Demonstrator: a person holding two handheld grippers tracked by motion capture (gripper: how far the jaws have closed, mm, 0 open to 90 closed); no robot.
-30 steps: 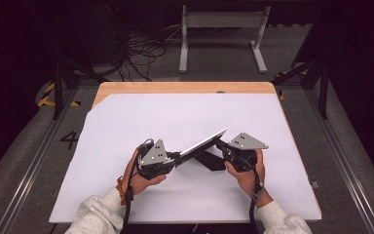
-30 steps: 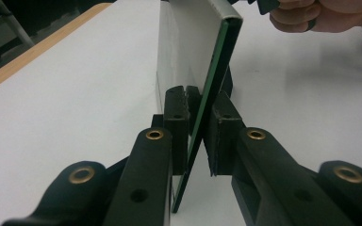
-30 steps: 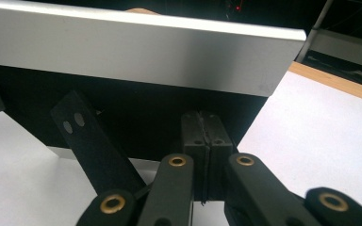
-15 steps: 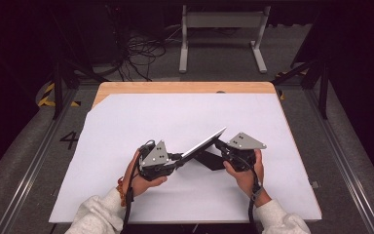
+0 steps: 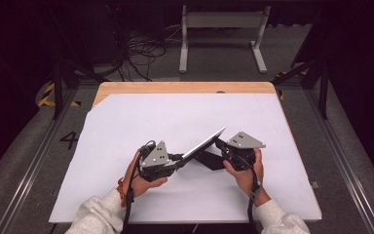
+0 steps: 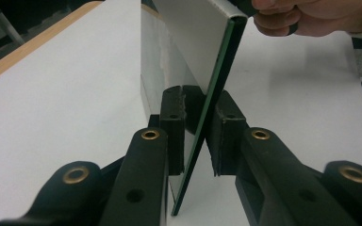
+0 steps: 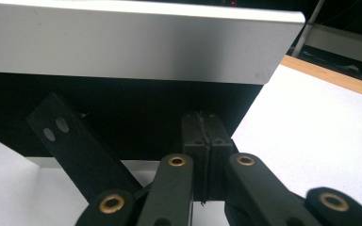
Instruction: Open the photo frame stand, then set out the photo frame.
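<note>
**Tilted panel held at one edge: slip and glass-damage risk**

The thin rectangular panel with a matte silver face and a dark green glassy edge [image 5: 202, 145] stands tilted above the middle of the white-covered worktop [image 5: 126, 122], rising from lower left to upper right. The left tool [image 5: 179, 158] is closed narrow on the panel's lower edge; in the left gripper view the sheet [image 6: 193, 42] passes aslant between the ribbed black pads [image 6: 172, 117]. The right tool [image 5: 219, 144] sits at the panel's raised end, beside a flat black stand piece [image 5: 212, 160]. In the right gripper view its jaws are pressed together; whether anything thin lies between them cannot be told.

Risks, as judged:
- The grip bites a small part of a smooth, hard edge. A twist of the left hand could let the panel pivot or slide out and drop onto the worktop.
- Squeezing harder could chip or crack the glassy edge.
- The black strut with two holes [image 7: 75, 141] looks thin and hinged; a sideways push from the right tool could fold it or bend it.

Surfaces: the panel is rigid with slightly rounded corners; the worktop cover is matte, with a wooden rim [image 5: 175, 87].
</note>
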